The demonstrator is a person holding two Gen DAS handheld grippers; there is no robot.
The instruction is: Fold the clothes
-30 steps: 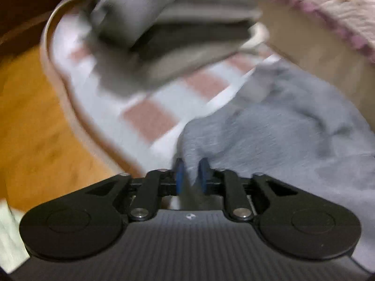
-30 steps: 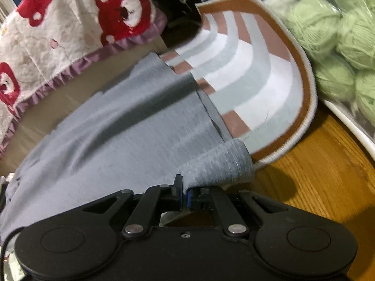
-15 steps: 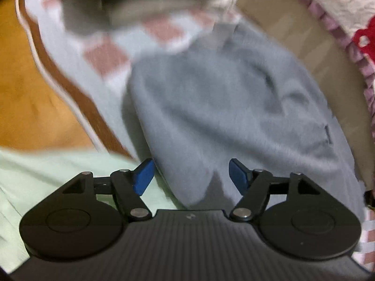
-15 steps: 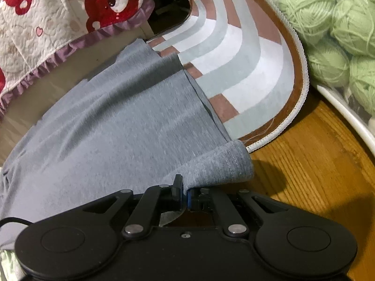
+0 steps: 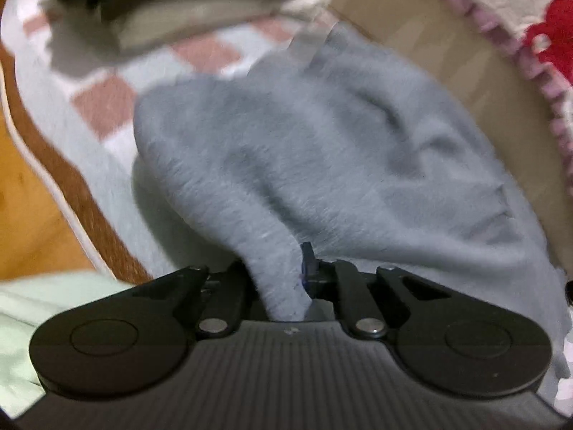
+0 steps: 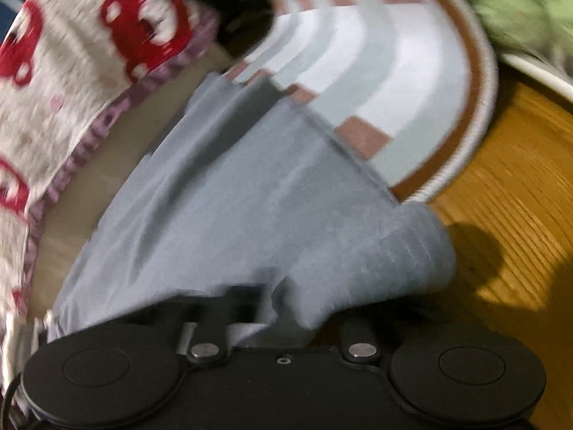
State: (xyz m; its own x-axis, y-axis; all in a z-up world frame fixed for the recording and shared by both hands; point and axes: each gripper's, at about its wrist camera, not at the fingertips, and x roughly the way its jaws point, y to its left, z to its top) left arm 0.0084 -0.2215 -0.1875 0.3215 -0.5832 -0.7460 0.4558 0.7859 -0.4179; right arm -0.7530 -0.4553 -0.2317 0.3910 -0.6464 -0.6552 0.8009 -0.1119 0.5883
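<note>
Half a second back the left tongs (image 5: 286,279) gaped wide over the cloth; now they are closed on a bunched fold of the grey garment (image 5: 322,150), one blue pad (image 5: 307,256) just peeking out beside the pinched fabric. Over on the other side, the right tongs (image 6: 275,308) have kept their hold through both earlier frames and are still clamped on the garment's hemmed edge (image 6: 404,251), though this view is smeared with motion blur and the fingertips themselves are buried under cloth.

So where is the garment? It lies spread across the rug (image 6: 376,71), a rounded one with white, pale green and pink blocks inside a brown border, and it runs past the rug's edge onto the tan strip beneath the quilt (image 6: 71,53) with the red bears and purple frill. Its hemmed corner, held by the right tongs, hangs out over the rug's brown border above the wooden floor (image 6: 519,186).

At the far edge of the rug in the left view sits a stack of folded grey cloth (image 5: 186,10), blurred. Pale green fabric (image 5: 53,297) shows at the lower left.
</note>
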